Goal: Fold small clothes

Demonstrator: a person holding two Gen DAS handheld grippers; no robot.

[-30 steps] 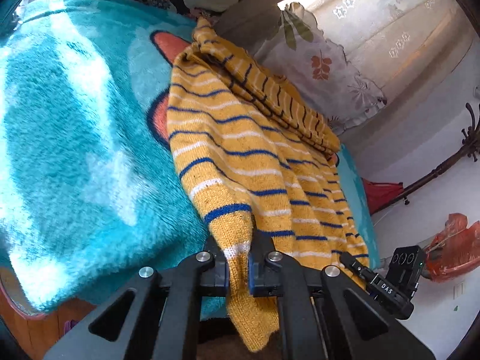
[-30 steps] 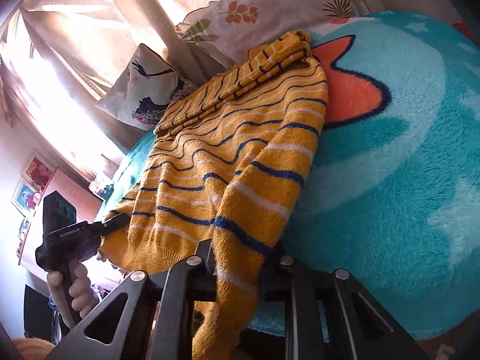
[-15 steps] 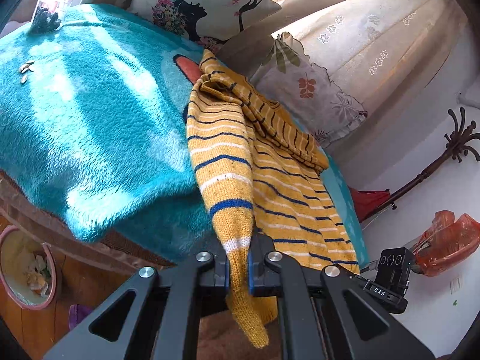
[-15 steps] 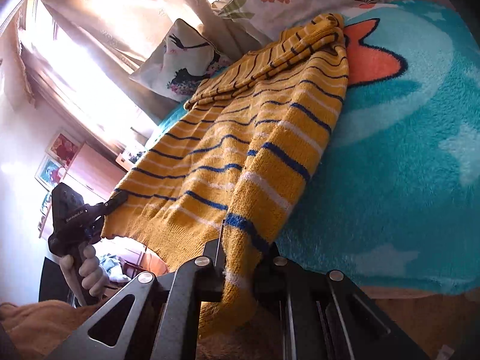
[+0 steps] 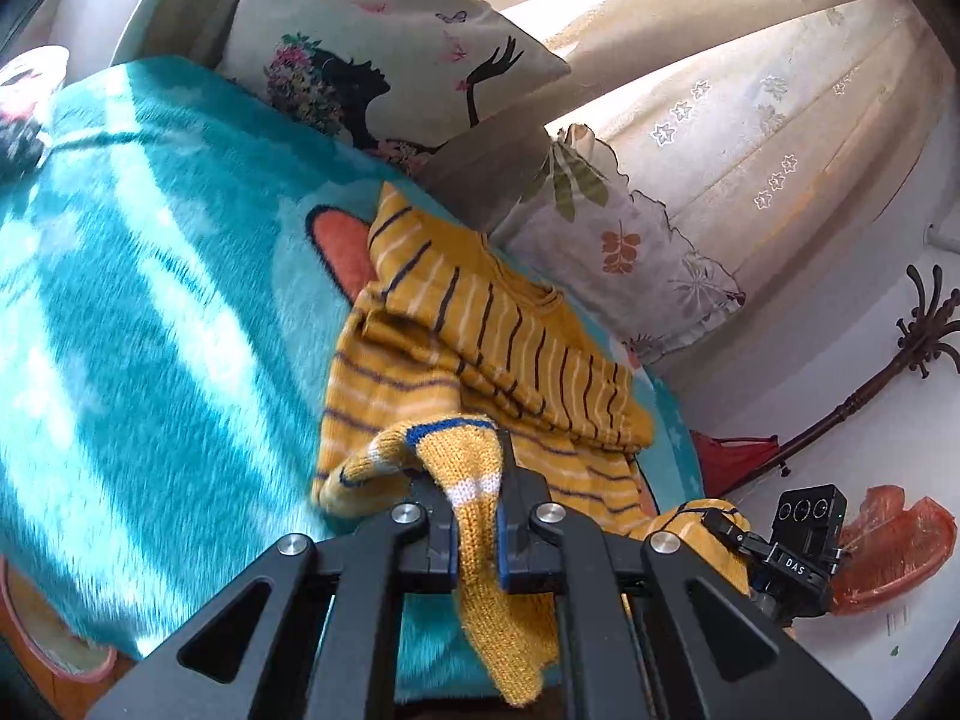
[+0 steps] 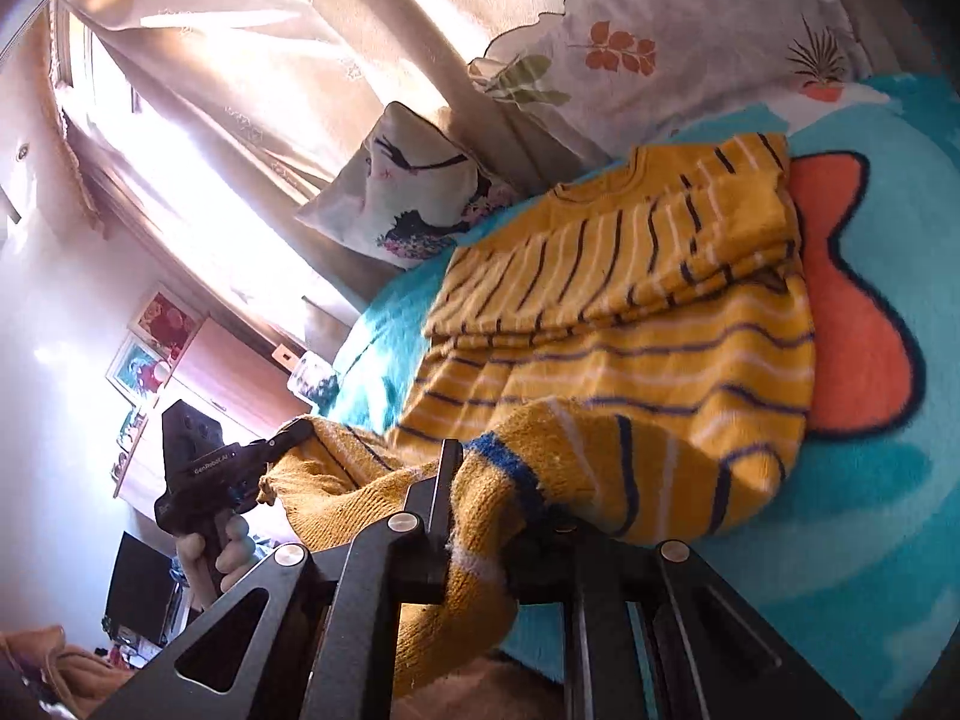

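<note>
Setting: a bed covered by a fluffy teal blanket (image 5: 156, 312) with an orange shape outlined in dark blue, seen from 2 wrist cameras.
Garment: a mustard-yellow knitted sweater (image 5: 480, 354) with navy and white stripes lay on the blanket near the pillows, its upper part folded across itself in layers.
Hem: the lower edge was lifted off the blanket and curled back over the sweater's body, both bottom corners held up.
Left gripper (image 5: 474, 534): its jaws were pinched tight on 1 hem corner, and a strip of knit hung down between the fingers.
Right gripper (image 6: 480, 546): its jaws were likewise clamped on the other hem corner, with fabric bunched above and drooping below.
Pillows: a cream pillow (image 5: 384, 54) printed with a woman's black silhouette stood beside a floral pillow (image 5: 624, 240) at the bed's far edge.
Background: sunlit cream curtains (image 5: 750, 90) hung behind the pillows.
Visible hand: in the right view, a hand (image 6: 210, 558) gripped the left tool's handle.
</note>
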